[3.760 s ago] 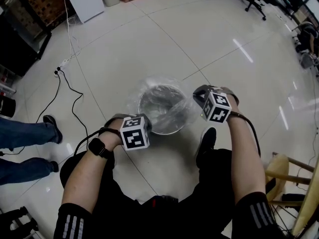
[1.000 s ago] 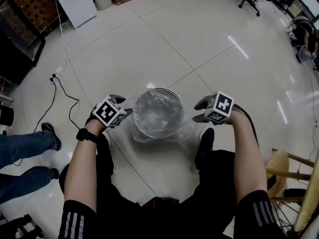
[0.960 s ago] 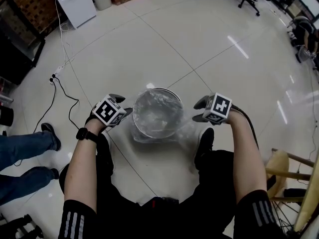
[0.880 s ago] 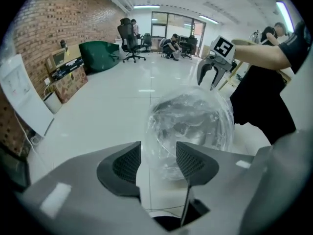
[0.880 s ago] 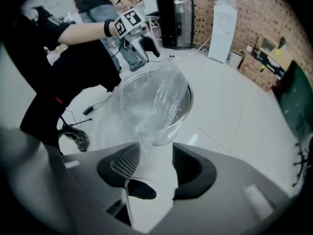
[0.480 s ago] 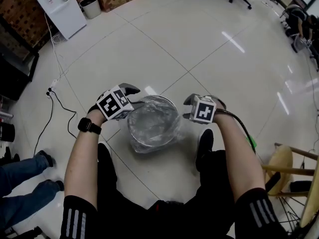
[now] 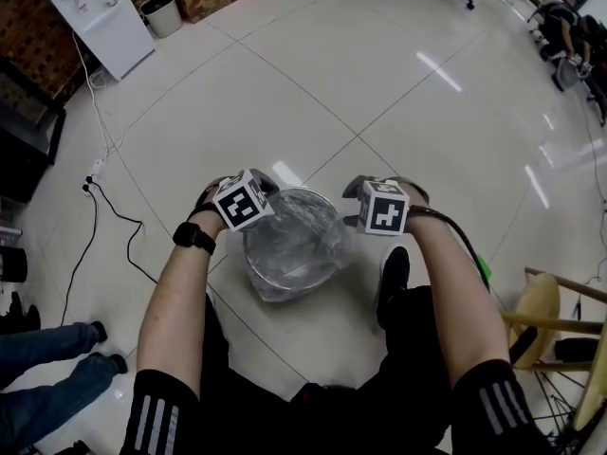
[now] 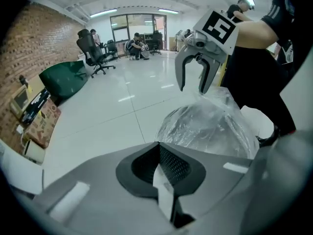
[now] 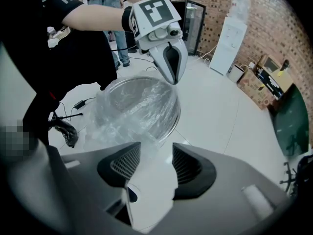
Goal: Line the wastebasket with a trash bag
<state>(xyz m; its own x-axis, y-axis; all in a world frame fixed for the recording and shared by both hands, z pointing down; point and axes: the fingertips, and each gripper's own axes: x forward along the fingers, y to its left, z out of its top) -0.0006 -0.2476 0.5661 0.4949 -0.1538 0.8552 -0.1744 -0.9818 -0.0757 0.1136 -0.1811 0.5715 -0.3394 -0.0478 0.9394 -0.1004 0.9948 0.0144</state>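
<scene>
The round metal wastebasket [image 7: 289,245] stands on the tile floor with a clear trash bag [image 7: 318,240] draped loosely in and over it. My left gripper [image 8: 157,147], under its marker cube [image 7: 239,201], is at the basket's left rim. Its jaws are shut, and the film's edge runs right up to the tips. From the right gripper view, the left gripper [image 9: 173,80] touches the far rim. My right gripper [image 9: 151,155] hovers at the right rim with jaws apart. Loose film [image 9: 122,126] lies by its left jaw, not pinched. Its fingers [image 8: 182,77] hang just above the bag [image 8: 210,126].
My shoe [image 7: 394,273] is on the floor right of the basket. A wooden stool [image 7: 550,316] stands at the right. A cable and power strip [image 7: 95,171] lie to the left. Another person's legs [image 7: 52,363] are at lower left. A water dispenser [image 7: 95,12] stands far back.
My left gripper moved right to the basket's rim and its jaws went from open to shut. My right gripper drifted left toward the opposite rim. The bag's loose film now sits closer around the basket.
</scene>
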